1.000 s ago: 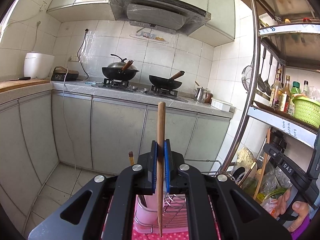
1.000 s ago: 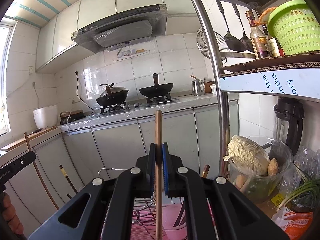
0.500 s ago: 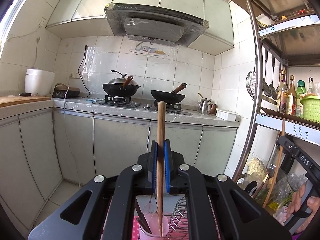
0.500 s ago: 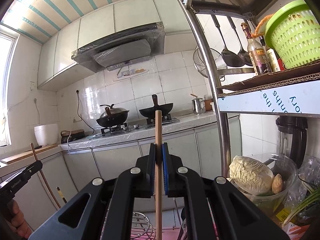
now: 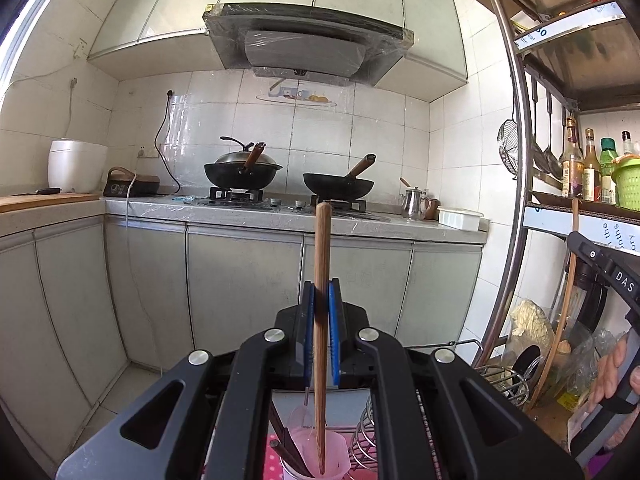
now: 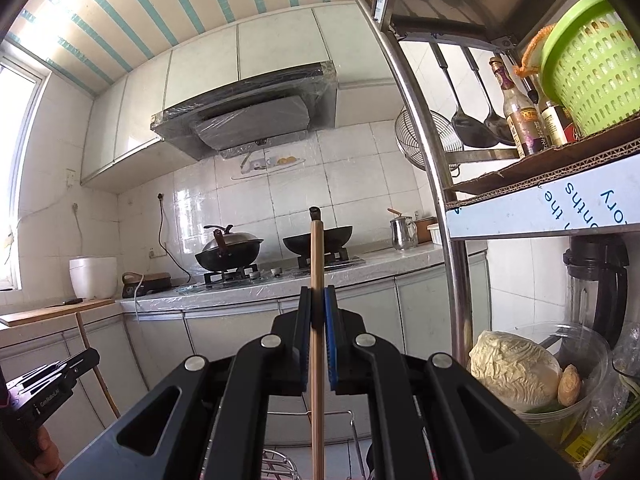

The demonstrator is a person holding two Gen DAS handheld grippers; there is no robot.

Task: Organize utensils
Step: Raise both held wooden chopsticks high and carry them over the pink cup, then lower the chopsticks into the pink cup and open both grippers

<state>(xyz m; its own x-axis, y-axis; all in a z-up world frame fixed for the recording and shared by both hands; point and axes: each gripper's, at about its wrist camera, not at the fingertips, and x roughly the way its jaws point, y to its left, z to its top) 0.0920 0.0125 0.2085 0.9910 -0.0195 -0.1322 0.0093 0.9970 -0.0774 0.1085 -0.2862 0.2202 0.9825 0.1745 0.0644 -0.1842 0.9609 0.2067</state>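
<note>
Left claw: left claw (image 5: 320,300) is squeezing tight on a brown chopstick (image 5: 321,280), which is standing almost straight up between the blue pads.
Brown chopstick: its top end is poking up at 12 o'clock above the pads, and its bottom tip is dipping inside a pink cup (image 5: 310,454) at 6 o'clock.
Pink cup: it is sitting low in the left view, and a dark stick (image 5: 286,444) is already leaning inside it, toward 7 o'clock.
Wire rack: a shiny wire rack (image 5: 366,438) is sitting just beside the cup, at 3 o'clock from it.
Right claw: right claw (image 6: 318,312) is squeezing tight on a pale chopstick (image 6: 317,320), which is standing straight up and running down to 6 o'clock, out of the picture.
Other views: right claw is showing at 3 o'clock in the left view (image 5: 600,272) with a hand (image 5: 612,376) gripping it; left claw is showing at 8 o'clock in the right view (image 6: 52,380).
Kitchen: two black woks (image 5: 242,170) are sitting on the stove far off at 12 o'clock, and a metal shelf (image 6: 540,172) with a green basket (image 6: 596,64) is standing at 2 o'clock.
</note>
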